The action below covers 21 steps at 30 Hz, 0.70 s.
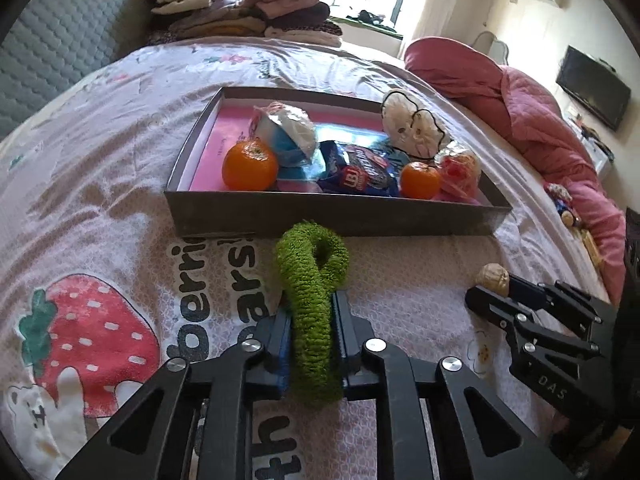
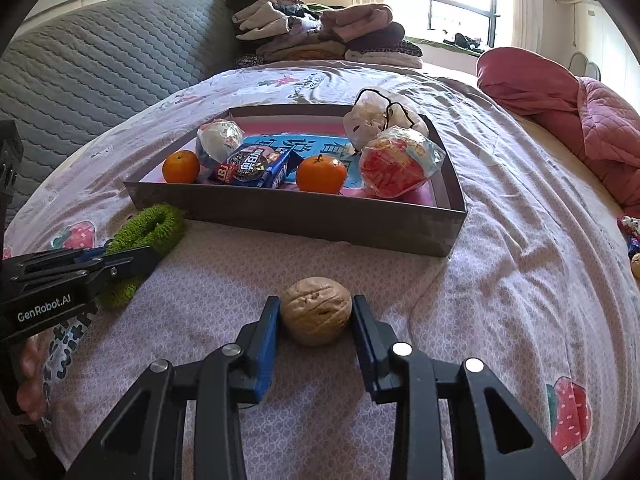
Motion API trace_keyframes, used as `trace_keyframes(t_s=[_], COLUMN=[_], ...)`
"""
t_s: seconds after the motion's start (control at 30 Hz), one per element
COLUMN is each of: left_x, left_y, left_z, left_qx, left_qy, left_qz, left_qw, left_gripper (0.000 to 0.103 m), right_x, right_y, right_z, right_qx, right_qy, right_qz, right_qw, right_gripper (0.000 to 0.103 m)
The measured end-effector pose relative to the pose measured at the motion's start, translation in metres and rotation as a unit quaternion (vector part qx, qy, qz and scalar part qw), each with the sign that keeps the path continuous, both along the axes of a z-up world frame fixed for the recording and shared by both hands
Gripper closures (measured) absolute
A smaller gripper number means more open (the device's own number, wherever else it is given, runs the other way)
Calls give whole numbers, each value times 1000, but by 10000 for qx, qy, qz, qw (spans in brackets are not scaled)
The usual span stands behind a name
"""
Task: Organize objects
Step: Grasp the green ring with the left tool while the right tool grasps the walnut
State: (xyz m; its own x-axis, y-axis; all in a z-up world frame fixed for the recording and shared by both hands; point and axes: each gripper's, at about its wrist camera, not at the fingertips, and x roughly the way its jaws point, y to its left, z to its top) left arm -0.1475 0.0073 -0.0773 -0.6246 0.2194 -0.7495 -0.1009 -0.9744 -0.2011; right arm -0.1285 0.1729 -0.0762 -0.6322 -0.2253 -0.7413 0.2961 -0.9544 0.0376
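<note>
On the bed sheet, just in front of the tray, lies a green fuzzy loop (image 1: 308, 280). My left gripper (image 1: 310, 304) is shut on its near end, and the blue pads squeeze it flat. From the right wrist view that loop (image 2: 154, 226) and left gripper (image 2: 134, 258) sit at the left. My right gripper (image 2: 316, 308) is shut on a brown walnut (image 2: 316, 310), one pad against each side. The walnut (image 1: 493, 276) and right gripper (image 1: 490, 294) also show at the right of the left wrist view. The grey tray (image 1: 332, 212) (image 2: 296, 212) holds two oranges (image 1: 250, 166) (image 1: 420, 180), a blue snack pack (image 2: 256, 168) and wrapped sweets.
A white bag (image 2: 380, 116) leans on the tray's far right corner. Folded clothes (image 2: 320, 36) are piled at the head of the bed, beside a grey padded headboard (image 2: 100, 64). A pink quilt (image 2: 580, 120) is bunched at the right, with small items (image 2: 632, 240) by the edge.
</note>
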Motion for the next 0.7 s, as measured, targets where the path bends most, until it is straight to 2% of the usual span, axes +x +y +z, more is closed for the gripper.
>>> trace_keyframes(t_s=[0.33,0.5,0.7], left_x=[12,19,27], left_y=[0,-2,-7], left_z=[9,23,31], left_qx=[-102,-210,-250], left_qy=[226,497,616], left_qz=[-55,-32,24], left_qw=[9997,9985,9978], left_gripper=[88,88,88], right_x=[5,9,14], right_y=[6,10,13], right_z=[6,16,29], right_qx=[-131,-233,-351], right_qy=[22,203,484], right_qz=[-32,-45,-41], right_qw=[9999,9995,9982], right_gripper=[68,68,68])
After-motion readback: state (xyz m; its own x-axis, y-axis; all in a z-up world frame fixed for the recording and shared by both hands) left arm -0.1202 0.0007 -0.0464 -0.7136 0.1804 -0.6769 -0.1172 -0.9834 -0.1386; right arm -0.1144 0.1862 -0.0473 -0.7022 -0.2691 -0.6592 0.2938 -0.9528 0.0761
